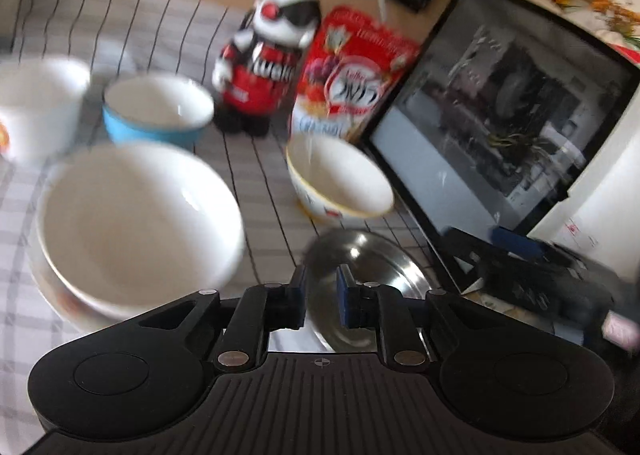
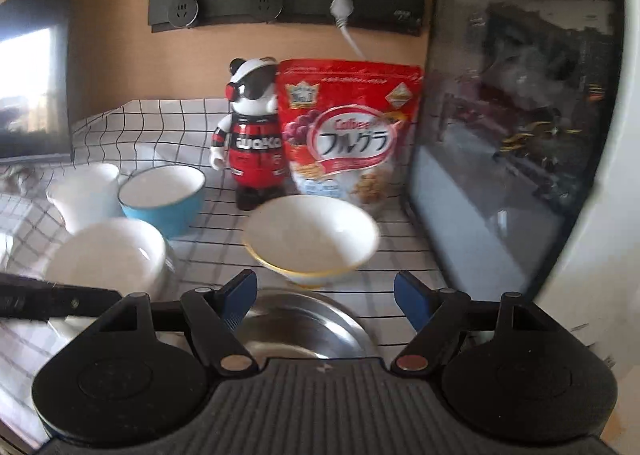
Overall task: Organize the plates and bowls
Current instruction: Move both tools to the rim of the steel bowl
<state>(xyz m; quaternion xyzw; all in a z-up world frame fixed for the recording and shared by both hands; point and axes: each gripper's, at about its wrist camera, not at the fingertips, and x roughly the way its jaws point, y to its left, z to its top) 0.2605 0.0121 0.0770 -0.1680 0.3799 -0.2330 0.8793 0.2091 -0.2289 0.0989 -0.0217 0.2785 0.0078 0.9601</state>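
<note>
Left gripper [image 1: 322, 295]: jaws nearly together, apparently empty. Right gripper [image 2: 325, 301]: jaws apart, empty, above steel plate [image 2: 296, 329]; yellow-rimmed bowl [image 2: 310, 239] beyond. Advice: centre before closing, grip rim squarely

Tan wall [image 2: 248, 55], black socket strip [image 2: 286, 7], checked tablecloth [image 2: 160, 123].

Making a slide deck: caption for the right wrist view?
Open right hand-held gripper above a steel plate, facing a yellow-rimmed bowl.

bowls: 4 [image 2: 162, 195] | steel plate: 1 [image 2: 296, 331] | cup: 1 [image 2: 84, 191] | cereal bag: 1 [image 2: 350, 127] | bear figure: 1 [image 2: 254, 135]
</note>
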